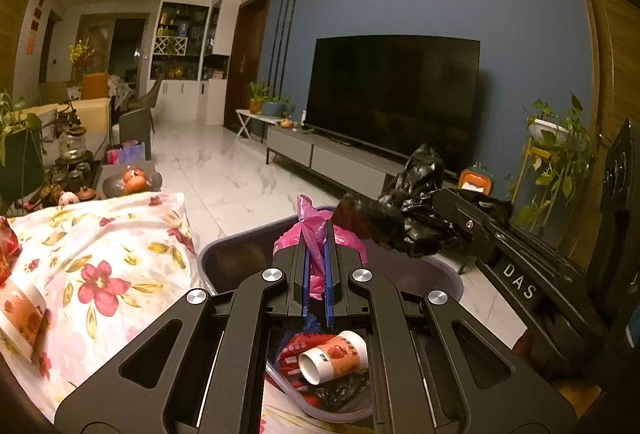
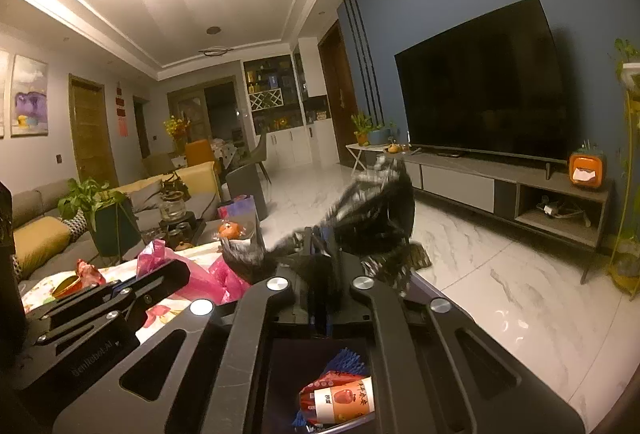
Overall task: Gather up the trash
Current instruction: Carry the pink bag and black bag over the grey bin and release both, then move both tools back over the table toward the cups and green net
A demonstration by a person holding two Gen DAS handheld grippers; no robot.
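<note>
My left gripper (image 1: 318, 234) is shut on a crumpled pink plastic bag (image 1: 310, 222) and holds it over the purple-grey trash bin (image 1: 224, 250). My right gripper (image 2: 320, 246) is shut on a crumpled black plastic bag (image 2: 376, 201); it also shows in the left wrist view (image 1: 416, 218), held beside the pink bag above the bin's far rim. Inside the bin lie a paper cup (image 1: 334, 356) with a red print and red wrappers (image 1: 294, 348). The cup also shows in the right wrist view (image 2: 344, 400). The left gripper shows in the right wrist view (image 2: 176, 274) with the pink bag (image 2: 200, 282).
A table with a floral cloth (image 1: 100, 262) stands left of the bin, with another paper cup (image 1: 22, 314) and a red wrapper (image 1: 8, 246) on it. A fruit plate (image 1: 134, 181) and tea set (image 1: 72, 177) lie behind. A TV stand (image 1: 332, 153) and marble floor (image 1: 228, 169) lie ahead.
</note>
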